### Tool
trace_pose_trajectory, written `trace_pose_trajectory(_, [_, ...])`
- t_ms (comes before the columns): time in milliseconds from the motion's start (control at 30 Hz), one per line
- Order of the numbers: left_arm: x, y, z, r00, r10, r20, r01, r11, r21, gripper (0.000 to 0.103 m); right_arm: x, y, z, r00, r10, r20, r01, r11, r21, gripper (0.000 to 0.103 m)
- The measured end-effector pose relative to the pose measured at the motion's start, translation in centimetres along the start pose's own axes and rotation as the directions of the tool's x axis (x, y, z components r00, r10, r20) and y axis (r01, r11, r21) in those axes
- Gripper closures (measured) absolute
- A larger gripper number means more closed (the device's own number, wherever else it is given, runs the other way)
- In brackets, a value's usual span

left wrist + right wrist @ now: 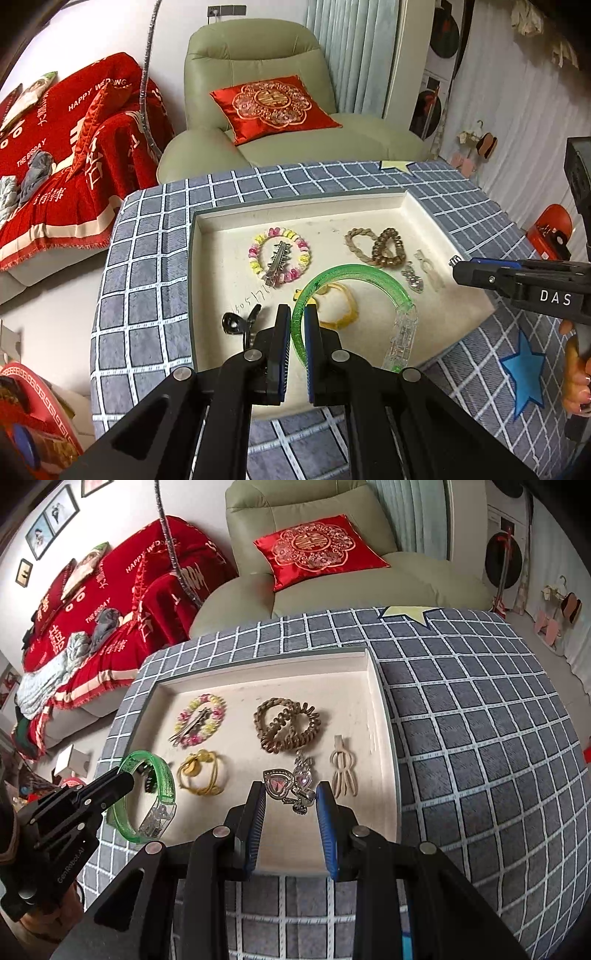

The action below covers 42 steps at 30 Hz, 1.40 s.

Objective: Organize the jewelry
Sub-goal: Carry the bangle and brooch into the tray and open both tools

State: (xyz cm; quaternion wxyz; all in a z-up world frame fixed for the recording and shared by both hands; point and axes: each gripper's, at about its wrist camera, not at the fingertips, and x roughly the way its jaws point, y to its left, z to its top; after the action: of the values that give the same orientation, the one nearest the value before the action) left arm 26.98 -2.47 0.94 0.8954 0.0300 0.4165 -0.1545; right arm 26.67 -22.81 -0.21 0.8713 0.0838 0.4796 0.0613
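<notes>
The left gripper (297,314) clamps the green bangle (354,275) by its thin rim; it may pivot and slip. The right gripper (291,794) hangs open, empty, above the heart pendant (277,784).

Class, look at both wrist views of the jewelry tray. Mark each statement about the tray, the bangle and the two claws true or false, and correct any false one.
1. The left claw is closed on the translucent green plastic bangle. True.
2. The right claw holds the yellow elastic hair tie. False: it is open and holds nothing, with the heart-shaped pink gem pendant between its fingers.
3. The silver metal hair clip lies across the pastel pink-and-yellow beaded bracelet. True.
4. The shallow cream tray sits on bare wood. False: it sits on a grey checked cloth.
</notes>
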Motion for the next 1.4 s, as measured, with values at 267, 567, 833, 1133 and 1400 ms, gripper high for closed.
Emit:
trace_pose_trajectory(267, [2.5,-0.3,-0.1,0.999,0.007,-0.049,-0.007,1.0,0.0,0.08,2.6,-0.7,0.3,1.0,-0.012,-0.022,0.013,1.0,0.028,0.072])
trace_pose_trajectory(567, [4.4,-0.6,-0.8,0.996,0.043,-0.078,-0.043,0.999,0.013,0.08,4.6,-1.2,0.2,0.999,-0.023,-0.047,0.025,0.999,0.038,0.072])
trace_pose_trajectory(833, [4.9,-1.1,-1.2,0.994,0.063,-0.086,-0.06,0.997,0.04,0.08,5.5,-0.9,-0.4,0.998,-0.047,-0.049,0.047,0.999,0.007,0.071])
trace_pose_trajectory(1133, [5.2,-2.0,-1.6,0.991,0.099,-0.086,-0.092,0.992,0.082,0.08,5.5,-0.6,-0.5,0.998,-0.052,-0.047,0.052,0.999,-0.013,0.06])
trace_pose_trajectory(1400, [5.0,-2.3,-1.8,0.991,0.114,-0.066,-0.107,0.989,0.099,0.08,5.1,-0.7,-0.7,0.999,-0.035,-0.033,0.035,0.999,0.0,0.041])
